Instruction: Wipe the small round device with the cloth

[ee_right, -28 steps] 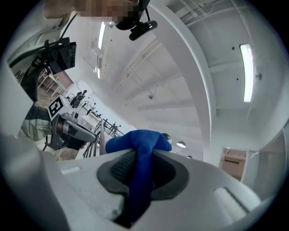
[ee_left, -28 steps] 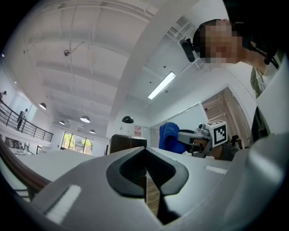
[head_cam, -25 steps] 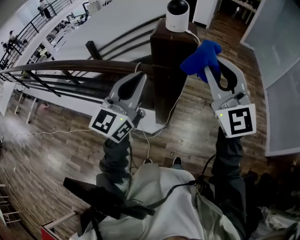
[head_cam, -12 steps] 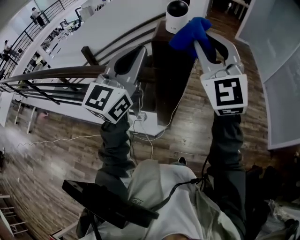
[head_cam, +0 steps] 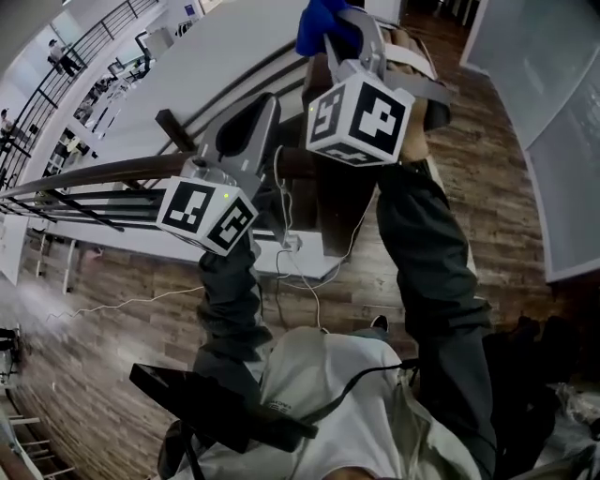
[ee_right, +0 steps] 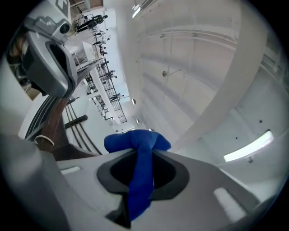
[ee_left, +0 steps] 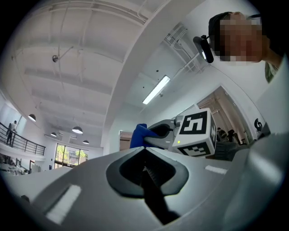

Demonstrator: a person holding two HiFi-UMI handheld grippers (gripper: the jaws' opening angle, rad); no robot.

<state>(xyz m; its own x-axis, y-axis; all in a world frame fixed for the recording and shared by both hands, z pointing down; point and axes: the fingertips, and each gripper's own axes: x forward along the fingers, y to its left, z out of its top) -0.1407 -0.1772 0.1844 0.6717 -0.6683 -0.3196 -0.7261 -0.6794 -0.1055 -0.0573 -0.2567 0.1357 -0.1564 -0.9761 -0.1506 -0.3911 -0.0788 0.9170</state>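
Wooden floor [head_cam: 103,356] fills the bottom of my head view, with a dark handrail [head_cam: 94,174] running in from the left to a dark post [head_cam: 339,202] and a thin white cable [head_cam: 302,281] hanging down beside the post. I have both grippers raised in front of that post. The left gripper [head_cam: 265,105] is left of the post, and in its own view [ee_left: 145,151] the jaws are pressed together with nothing between them. The right gripper [head_cam: 349,28] is higher and further forward, up at the top edge of the head view over the post. Its jaws are pinched on the blue cloth [head_cam: 317,23]. In the right gripper view [ee_right: 143,151] the cloth [ee_right: 135,142] runs as a strip down through the gap between the jaws and bunches into a wad beyond the tips. The left gripper view also catches the right gripper [ee_left: 159,131] with the cloth [ee_left: 137,135] bulging from its end. I cannot make out the small round device in any of my views.
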